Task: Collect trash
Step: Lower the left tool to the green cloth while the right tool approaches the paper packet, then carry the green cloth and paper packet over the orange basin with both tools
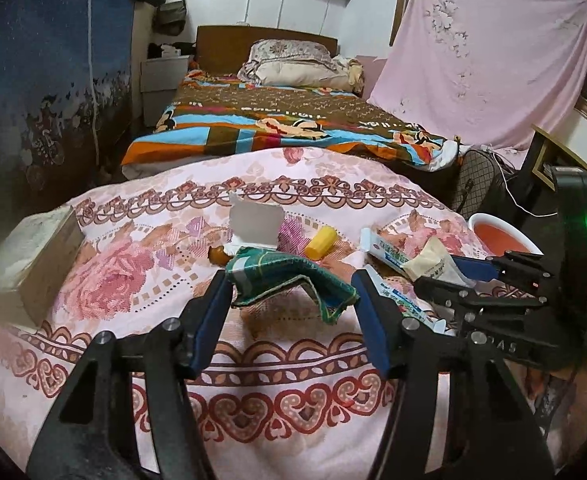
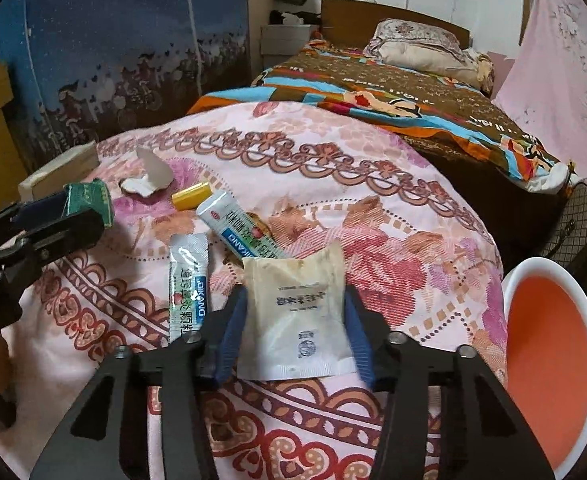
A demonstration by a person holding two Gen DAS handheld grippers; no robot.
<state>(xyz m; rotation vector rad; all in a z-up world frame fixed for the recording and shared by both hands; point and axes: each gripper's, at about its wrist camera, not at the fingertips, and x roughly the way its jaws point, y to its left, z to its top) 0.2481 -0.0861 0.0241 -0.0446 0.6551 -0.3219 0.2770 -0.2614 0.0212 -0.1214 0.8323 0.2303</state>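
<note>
In the left wrist view my left gripper (image 1: 291, 280) is shut on a crumpled green wrapper (image 1: 293, 276), lifted a little above the pink floral cloth (image 1: 133, 280). In the right wrist view a flat cream packet (image 2: 297, 312) with dark print lies between the blue pads of my right gripper (image 2: 293, 296), which press on its two sides. The left wrist view also shows the right gripper (image 1: 441, 276) at the right with that cream packet (image 1: 429, 260). Loose trash lies beyond: two printed white sachets (image 2: 237, 232) (image 2: 187, 280), a yellow tube (image 2: 191, 196) and torn white paper (image 2: 153, 168).
A white-rimmed bin with an orange inside (image 2: 549, 360) stands off the cloth's right edge. A pale box (image 1: 29, 256) sits at the cloth's left. A bed (image 1: 277, 128) with a patterned blanket lies behind, and a checked handbag (image 1: 473, 184) is on the floor at right.
</note>
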